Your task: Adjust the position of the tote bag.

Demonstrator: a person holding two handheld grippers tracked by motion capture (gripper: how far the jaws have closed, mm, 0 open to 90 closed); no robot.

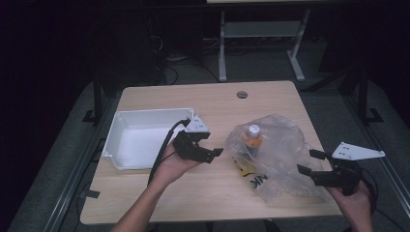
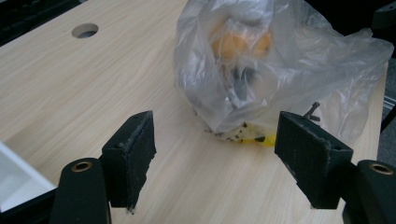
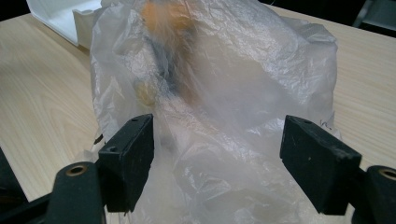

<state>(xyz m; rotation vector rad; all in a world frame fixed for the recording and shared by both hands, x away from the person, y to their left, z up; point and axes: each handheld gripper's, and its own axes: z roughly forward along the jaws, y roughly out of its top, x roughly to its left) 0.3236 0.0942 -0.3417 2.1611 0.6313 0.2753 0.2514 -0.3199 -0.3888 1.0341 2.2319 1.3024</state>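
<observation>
A crumpled clear plastic bag (image 1: 280,154) lies on the right half of the wooden table (image 1: 208,101), with an orange bottle with a white cap (image 1: 253,136) standing inside it and something yellow with black print low in it. My left gripper (image 1: 216,155) hovers open just left of the bag (image 2: 280,60), jaws pointing at it. Over at the bag's right edge, my right gripper (image 1: 310,161) is open too; its jaws stand either side of a fold of the bag (image 3: 224,93), apart from it.
A white plastic bin (image 1: 145,137) stands empty on the left half of the table, behind my left hand. A round cable hole (image 1: 242,94) sits near the far edge. Beyond the table are a dark floor and the legs of another desk (image 1: 222,48).
</observation>
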